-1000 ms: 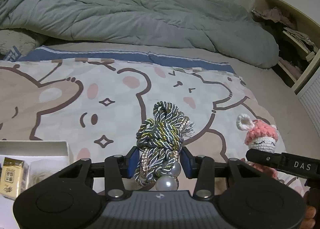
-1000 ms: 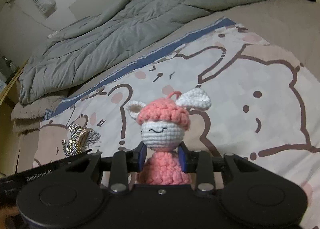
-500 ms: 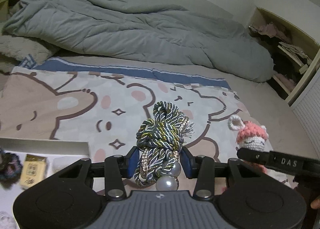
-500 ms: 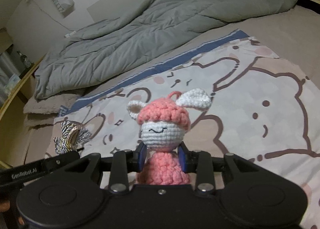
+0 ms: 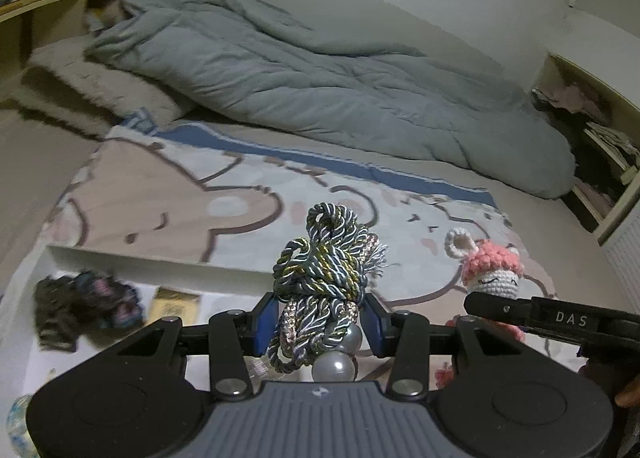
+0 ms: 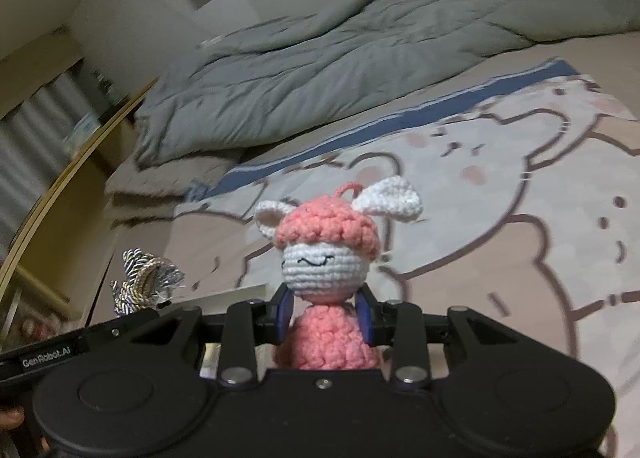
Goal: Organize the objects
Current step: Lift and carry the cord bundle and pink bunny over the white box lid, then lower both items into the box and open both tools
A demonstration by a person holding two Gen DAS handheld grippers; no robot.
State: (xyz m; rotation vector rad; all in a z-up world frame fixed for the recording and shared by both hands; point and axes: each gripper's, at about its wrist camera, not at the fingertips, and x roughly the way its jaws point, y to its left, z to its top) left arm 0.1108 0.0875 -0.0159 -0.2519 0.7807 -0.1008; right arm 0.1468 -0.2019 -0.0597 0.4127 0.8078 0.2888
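My left gripper (image 5: 320,324) is shut on a knotted grey, gold and white rope ornament (image 5: 326,266) with pearl beads (image 5: 334,364), held above the near edge of a white box (image 5: 132,260). My right gripper (image 6: 325,316) is shut on a pink and white crochet doll (image 6: 326,254), held upright above the bed. The doll also shows in the left wrist view (image 5: 494,276), to the right of the rope. The rope ornament shows at the left in the right wrist view (image 6: 146,286).
The white box holds a dark crocheted item (image 5: 86,304) and a yellow packet (image 5: 176,304). A bear-print blanket (image 5: 168,194) covers the bed, with a grey duvet (image 5: 320,86) behind. An open shelf (image 5: 600,146) stands at the right.
Both grippers moved left with their objects still held. The white box and its contents have come further into the left wrist view.
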